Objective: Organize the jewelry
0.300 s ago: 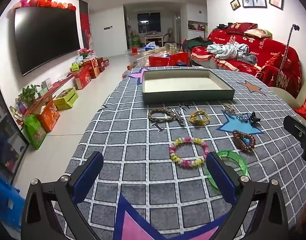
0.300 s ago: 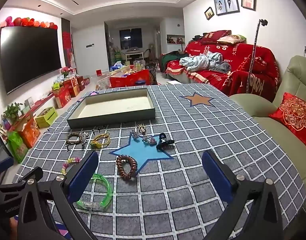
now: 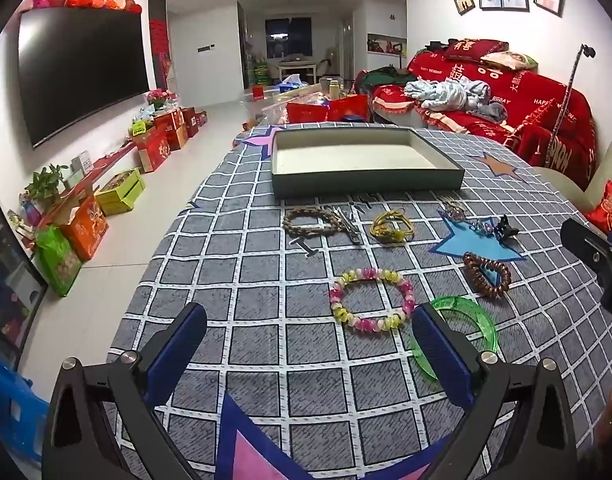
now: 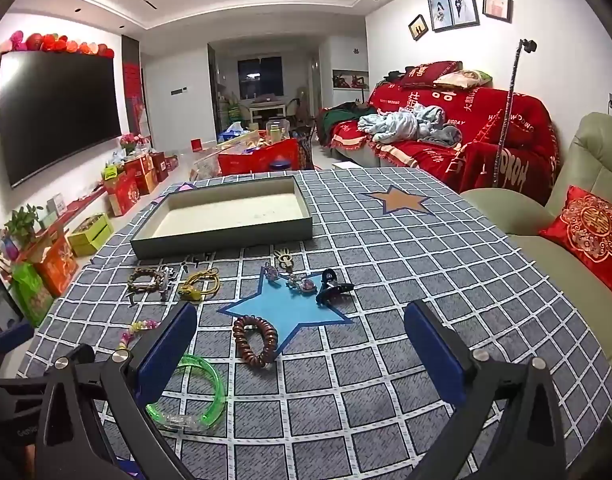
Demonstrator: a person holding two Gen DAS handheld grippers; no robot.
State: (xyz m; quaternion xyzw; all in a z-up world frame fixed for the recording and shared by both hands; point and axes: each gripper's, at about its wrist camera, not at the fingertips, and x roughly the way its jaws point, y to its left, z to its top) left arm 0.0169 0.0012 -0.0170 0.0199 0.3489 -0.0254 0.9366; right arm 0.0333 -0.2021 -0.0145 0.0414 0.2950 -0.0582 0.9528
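An empty grey-green tray (image 3: 366,188) (image 4: 226,236) sits at the far side of the checked tablecloth. In front of it lie a brown braided bracelet (image 3: 308,222), metal hair clips (image 3: 346,222), a yellow cord bracelet (image 3: 392,228), a black claw clip (image 3: 506,230), a brown spiral hair tie (image 3: 486,274) (image 4: 255,339), a pink-yellow bead bracelet (image 3: 370,300) and a green clear bangle (image 3: 466,320) (image 4: 202,396). My left gripper (image 3: 308,352) is open and empty, low over the cloth, just left of the bead bracelet. My right gripper (image 4: 300,348) is open and empty, near the spiral hair tie.
A red-covered sofa (image 4: 446,140) stands behind the table on the right, a green armchair with a red cushion (image 4: 586,232) at the right edge. The table's left edge drops to the floor with boxes (image 3: 122,192) along the TV wall.
Both grippers have edged slightly forward over the cloth; the jewelry has not moved.
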